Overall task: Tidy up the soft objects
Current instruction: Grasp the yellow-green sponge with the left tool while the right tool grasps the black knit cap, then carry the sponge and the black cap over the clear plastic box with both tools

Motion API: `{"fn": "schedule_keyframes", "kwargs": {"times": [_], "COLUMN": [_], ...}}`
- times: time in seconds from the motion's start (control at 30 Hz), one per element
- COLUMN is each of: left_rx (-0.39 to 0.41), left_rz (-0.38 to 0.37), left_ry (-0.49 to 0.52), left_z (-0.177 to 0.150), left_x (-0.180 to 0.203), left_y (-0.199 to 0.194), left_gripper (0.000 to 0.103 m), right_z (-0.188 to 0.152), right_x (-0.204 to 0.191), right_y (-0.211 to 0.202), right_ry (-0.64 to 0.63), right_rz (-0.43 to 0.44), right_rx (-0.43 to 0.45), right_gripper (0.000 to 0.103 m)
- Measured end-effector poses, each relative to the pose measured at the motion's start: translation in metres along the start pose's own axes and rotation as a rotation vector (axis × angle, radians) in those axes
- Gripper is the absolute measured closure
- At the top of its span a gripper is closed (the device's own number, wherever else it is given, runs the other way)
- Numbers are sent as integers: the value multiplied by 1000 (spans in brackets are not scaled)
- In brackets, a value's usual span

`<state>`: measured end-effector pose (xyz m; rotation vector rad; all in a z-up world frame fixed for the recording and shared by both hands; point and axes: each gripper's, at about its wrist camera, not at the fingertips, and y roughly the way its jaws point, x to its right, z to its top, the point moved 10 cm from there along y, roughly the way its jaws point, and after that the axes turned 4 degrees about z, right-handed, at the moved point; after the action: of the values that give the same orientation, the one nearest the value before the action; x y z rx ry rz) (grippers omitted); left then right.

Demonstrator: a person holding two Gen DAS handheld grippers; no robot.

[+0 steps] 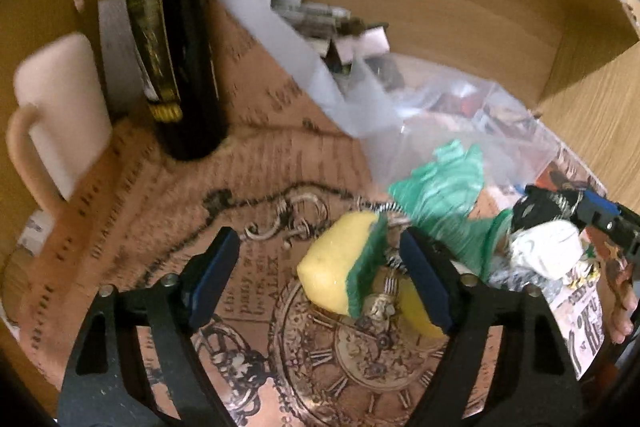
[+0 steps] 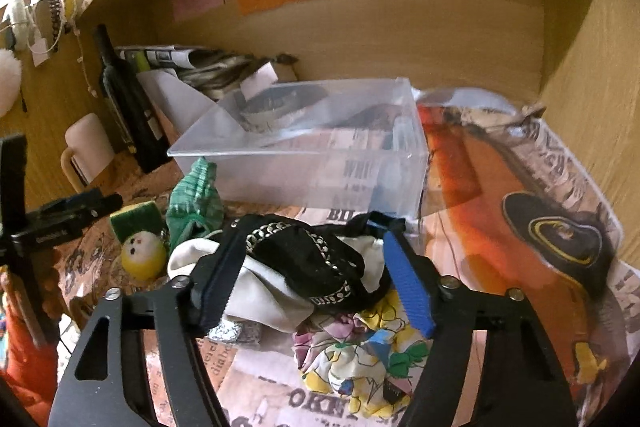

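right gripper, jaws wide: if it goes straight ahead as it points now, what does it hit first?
Most likely the black chain-trimmed cloth bunched with white fabric between the right gripper fingers. Beyond that, the clear plastic bin. Depth is uncertain.

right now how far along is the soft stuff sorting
Early stage. Nothing soft shows inside the clear plastic bin yet. In hand: the right gripper brackets the black chain-trimmed and white cloth bundle, jaws not visibly closed; the left gripper is open by the yellow-and-green sponge. Left: green knit cloth, round yellow plush, flowered fabric.
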<state>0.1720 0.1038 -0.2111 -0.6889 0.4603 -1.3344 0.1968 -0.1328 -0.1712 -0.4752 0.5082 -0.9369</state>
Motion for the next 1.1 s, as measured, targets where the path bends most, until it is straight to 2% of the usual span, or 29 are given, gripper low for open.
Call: {"fn": "schedule_keyframes", "kwargs": {"times": [0.03,0.1,0.13,0.2,0.3,0.37,0.47,0.73,0.9,1.1], "left_rx": [-18,-47,-57,-55,-50,-45,-22,99,178,220], "left_rz": [-2,-14,-23,-41,-37,-35,-33,-20,-55,-87], "left_ry": [0,-3,-5,-7,-1,-3,-2,20,34,75], "left_z": [-2,-7,-9,-10,-10,-10,-6,24,56,89], "left_x": [0,2,3,4,4,3,1,4,17,44], "left_y": [5,12,14,14,16,15,8,-32,-53,-58], "left_gripper": [29,43,46,60,68,70,71,72,72,72], "right_z": [-1,-3,-5,-7,-8,-6,1,30,56,94], "right_x": [0,-1,-1,-1,-1,0,-1,0,-1,-6], "right_y": [2,8,11,15,16,15,7,-18,-36,-57], "right_ry": [3,6,8,7,8,6,-3,-47,-76,-124], "right_rz": [5,23,29,40,52,49,45,6,-14,-41], "right_rx": [-9,-36,-48,-66,-69,-57,-20,96,180,289], "right_gripper": [43,51,58,65,75,85,88,90,90,90]}}
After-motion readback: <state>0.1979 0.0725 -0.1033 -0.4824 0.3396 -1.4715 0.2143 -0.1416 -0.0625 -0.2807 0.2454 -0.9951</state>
